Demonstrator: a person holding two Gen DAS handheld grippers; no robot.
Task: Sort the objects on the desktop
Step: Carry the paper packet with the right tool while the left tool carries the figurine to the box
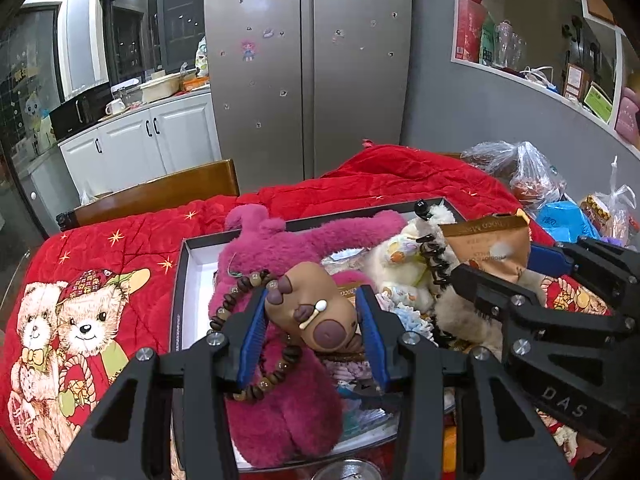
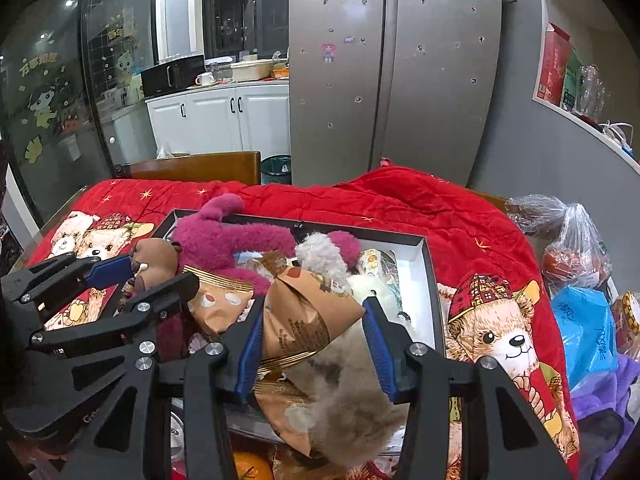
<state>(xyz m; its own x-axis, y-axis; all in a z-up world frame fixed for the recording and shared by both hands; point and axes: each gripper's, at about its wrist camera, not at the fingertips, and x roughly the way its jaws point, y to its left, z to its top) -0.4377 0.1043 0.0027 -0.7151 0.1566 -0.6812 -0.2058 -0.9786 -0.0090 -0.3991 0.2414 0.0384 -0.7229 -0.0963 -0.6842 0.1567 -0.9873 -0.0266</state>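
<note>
Box [image 2: 430,280] on the red quilt [image 2: 400,208] is piled with plush and packets. My right gripper [image 2: 316,336] clamps a snack bag [image 2: 304,312], my left gripper [image 1: 316,316] a brown figure [image 1: 312,304], both over it; little seems left.

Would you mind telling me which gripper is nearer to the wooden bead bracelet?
Left. The left gripper holds the brown toy right over the bracelet; the right gripper, clamping a snack bag, sits further right.

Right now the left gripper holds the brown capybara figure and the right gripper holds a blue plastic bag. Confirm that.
Not quite. The left gripper does hold the brown capybara figure, but the right gripper holds a brown snack packet, as the right wrist view shows.
</note>
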